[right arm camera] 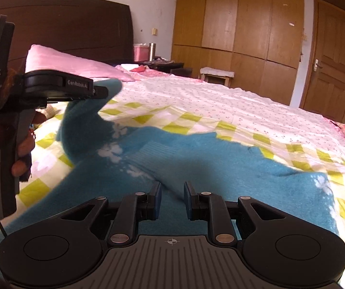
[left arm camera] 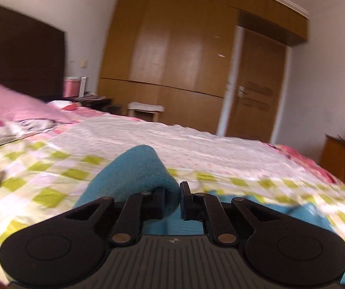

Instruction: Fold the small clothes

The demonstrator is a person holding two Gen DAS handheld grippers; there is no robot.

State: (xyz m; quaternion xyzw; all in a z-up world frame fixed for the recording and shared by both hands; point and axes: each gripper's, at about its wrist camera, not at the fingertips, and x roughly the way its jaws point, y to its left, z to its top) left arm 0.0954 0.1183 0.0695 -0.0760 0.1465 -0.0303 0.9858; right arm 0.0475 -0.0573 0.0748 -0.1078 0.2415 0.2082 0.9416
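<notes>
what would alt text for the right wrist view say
The left gripper, held in a hand, lifts a sleeve of a blue sweater off a checked bedspread. The right gripper hovers low over the sweater; headboard and wardrobe behind.

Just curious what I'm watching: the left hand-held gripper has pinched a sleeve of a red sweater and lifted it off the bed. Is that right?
Not quite: the sweater is blue, not red. The right wrist view shows the left hand-held gripper pinching its sleeve and holding it up off the bed.

Right gripper [right arm camera: 172,198] hides whether its pads press the blue garment [right arm camera: 196,163]
</notes>
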